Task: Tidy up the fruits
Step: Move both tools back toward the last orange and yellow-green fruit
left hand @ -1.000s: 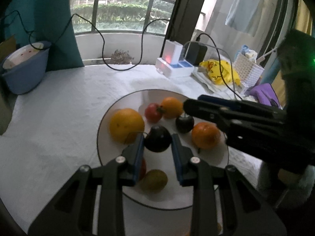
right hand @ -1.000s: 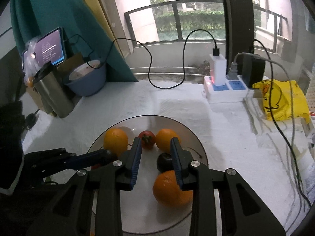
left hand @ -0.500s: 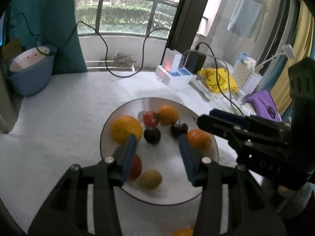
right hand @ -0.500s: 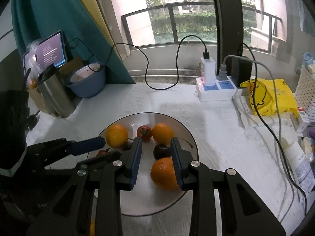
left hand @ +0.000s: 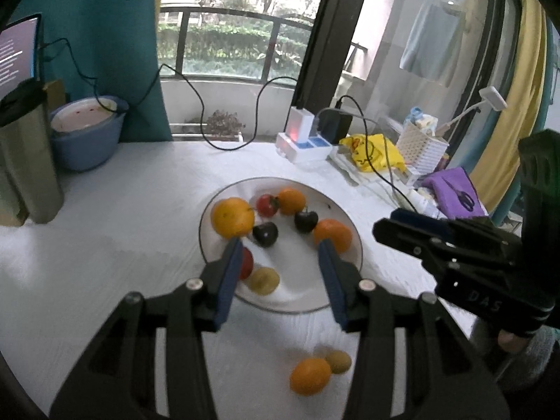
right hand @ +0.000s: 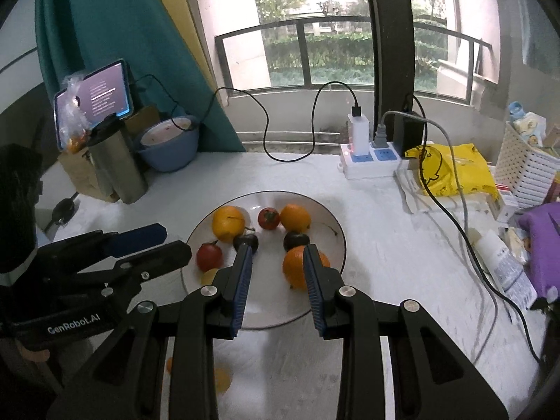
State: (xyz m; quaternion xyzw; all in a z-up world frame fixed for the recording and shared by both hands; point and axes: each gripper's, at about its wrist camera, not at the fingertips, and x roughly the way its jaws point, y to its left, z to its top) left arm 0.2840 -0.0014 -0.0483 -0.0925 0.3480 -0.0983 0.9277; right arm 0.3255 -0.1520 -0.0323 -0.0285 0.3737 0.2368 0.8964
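A round white plate on the white table holds several fruits: oranges, red tomatoes, dark plums and a yellow-green fruit. An orange and a small yellow-green fruit lie on the table in front of the plate. My left gripper is open and empty, raised above the plate's near side. My right gripper is open and empty over the plate, at the big orange.
A blue bowl, a steel tumbler and a phone stand at the back left. A power strip with cables, a yellow bag, a white basket and a purple cloth crowd the right side.
My left gripper opened, let go of the dark plum on the plate, and pulled back and up. The right gripper also drew back a little.
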